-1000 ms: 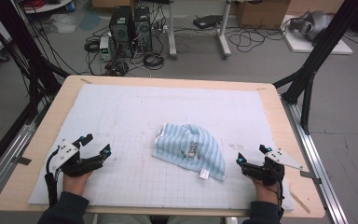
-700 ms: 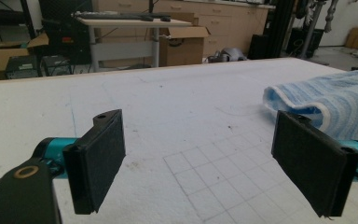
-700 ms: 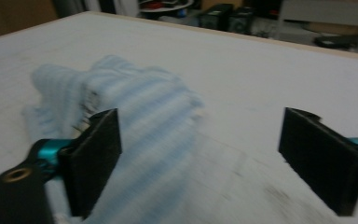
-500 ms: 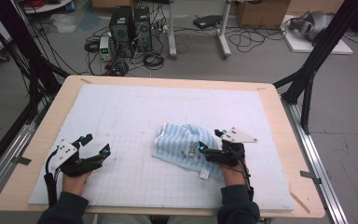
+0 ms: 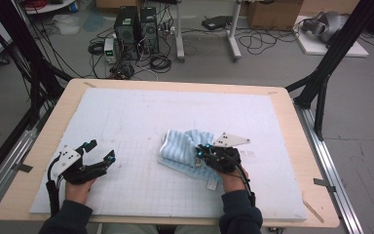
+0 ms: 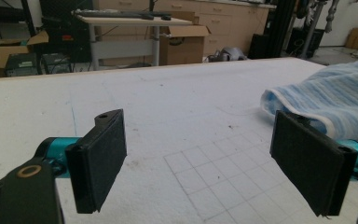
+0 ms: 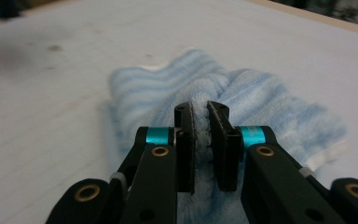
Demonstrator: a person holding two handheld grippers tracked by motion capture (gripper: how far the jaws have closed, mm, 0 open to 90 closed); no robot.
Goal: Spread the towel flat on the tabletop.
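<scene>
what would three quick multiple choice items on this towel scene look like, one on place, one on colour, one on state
1. Where does the towel lie on the white mat?
A. at the far left corner
B. right of the middle, toward the near edge
C. off the mat, on the wooden table

2. What colours are the towel's stripes?
A. red and black
B. plain green
C. light blue and white

3. How does the right tool stand?
A. pinched on a fold of the towel
B. wide open above the mat
C. clamped on the left tool

Answers: 1 B, the high view shows it there beside the right hand. 2 C, the stripes show in the right gripper view. 3 A, terry cloth sits between its pads, while the left tool is open.
</scene>
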